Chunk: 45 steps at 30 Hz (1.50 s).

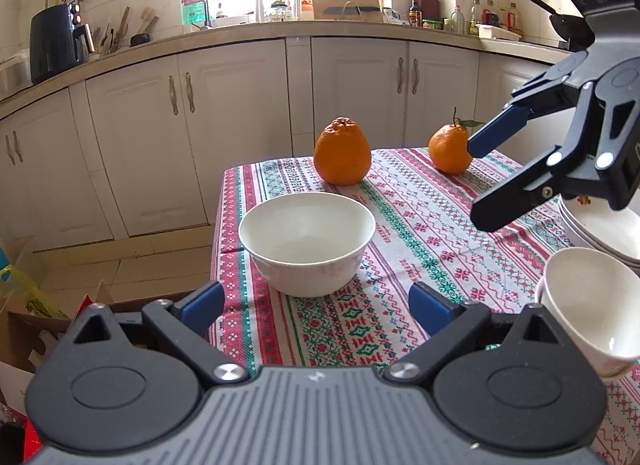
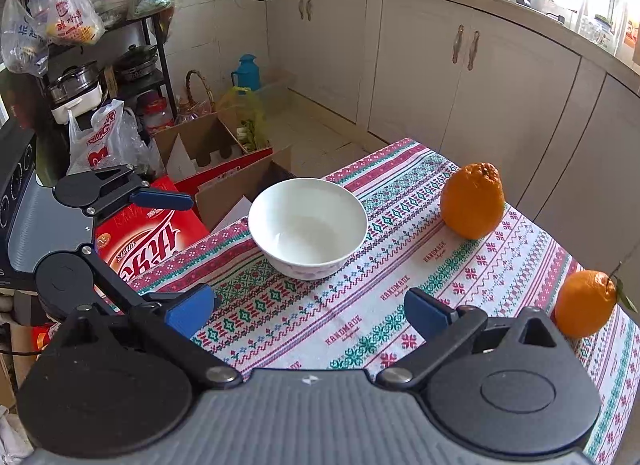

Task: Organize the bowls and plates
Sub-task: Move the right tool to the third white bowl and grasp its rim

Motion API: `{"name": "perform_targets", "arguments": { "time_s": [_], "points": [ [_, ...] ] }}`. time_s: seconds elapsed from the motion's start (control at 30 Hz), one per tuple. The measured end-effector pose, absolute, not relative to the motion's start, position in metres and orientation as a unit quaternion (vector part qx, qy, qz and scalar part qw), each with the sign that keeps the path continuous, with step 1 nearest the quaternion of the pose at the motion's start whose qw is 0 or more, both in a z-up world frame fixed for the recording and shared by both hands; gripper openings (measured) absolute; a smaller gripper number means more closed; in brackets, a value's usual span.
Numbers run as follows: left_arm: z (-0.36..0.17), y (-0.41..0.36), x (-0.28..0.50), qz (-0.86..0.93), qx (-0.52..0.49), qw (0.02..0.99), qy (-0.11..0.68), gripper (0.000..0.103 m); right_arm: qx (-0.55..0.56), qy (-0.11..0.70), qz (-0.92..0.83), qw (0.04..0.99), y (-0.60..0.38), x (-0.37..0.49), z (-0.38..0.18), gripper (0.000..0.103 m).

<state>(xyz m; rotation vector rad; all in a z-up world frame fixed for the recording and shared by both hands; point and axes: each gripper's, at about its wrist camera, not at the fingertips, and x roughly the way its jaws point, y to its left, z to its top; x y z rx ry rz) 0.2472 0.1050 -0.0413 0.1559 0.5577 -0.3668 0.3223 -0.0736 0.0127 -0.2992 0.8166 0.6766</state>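
A white bowl [image 1: 308, 241] [image 2: 308, 225] stands upright and empty on the patterned tablecloth [image 1: 400, 225] [image 2: 360, 305], near the table's left edge. My left gripper [image 1: 316, 305] [image 2: 180, 245] is open just short of the bowl, with nothing between its blue pads. My right gripper [image 2: 310, 311] [image 1: 480, 181] is also open and empty, and hovers over the cloth to the right of the bowl. Below it in the left wrist view is a stack of white plates [image 1: 592, 233]. A second, smaller white bowl [image 1: 588, 305] sits tilted in front of the stack.
Two oranges [image 1: 342, 153] [image 1: 450, 149] stand on the far side of the table; both oranges [image 2: 472, 201] [image 2: 584, 303] show in the right wrist view. Beyond the left table edge, a red box [image 2: 148, 237] and cardboard boxes [image 1: 24, 305] crowd the floor. Cabinets [image 1: 240, 125] line the wall.
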Motion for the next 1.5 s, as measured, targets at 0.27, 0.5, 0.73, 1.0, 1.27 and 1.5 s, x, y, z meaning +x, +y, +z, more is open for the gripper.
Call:
{"name": "perform_targets", "arguments": {
  "time_s": [0.27,0.5,0.73,1.0,1.27,1.5],
  "points": [
    [-0.059,0.101,0.281,-0.18,0.079,0.938,0.285,0.097,-0.133,0.412,0.345,0.833,-0.057,0.374,-0.001,0.099],
    [-0.07,0.096,0.298,-0.185,0.082,0.937,0.284,0.094,-0.122,0.436,0.358,0.817,-0.049,0.411,-0.021,0.088],
    [-0.075,0.093,0.307,-0.188,0.09,0.936,0.283,0.088,-0.116,0.45,0.367,0.806,-0.041,0.434,-0.037,0.078],
    [-0.076,0.091,0.309,-0.194,0.093,0.936,0.279,0.088,-0.104,0.458,0.375,0.799,-0.034,0.448,-0.048,0.07],
    [-0.075,0.091,0.311,-0.198,0.091,0.936,0.277,0.088,-0.094,0.464,0.383,0.793,-0.032,0.452,-0.055,0.065],
    [-0.075,0.091,0.311,-0.199,0.092,0.935,0.277,0.087,-0.085,0.465,0.389,0.791,-0.033,0.451,-0.053,0.063]
  ]
}}
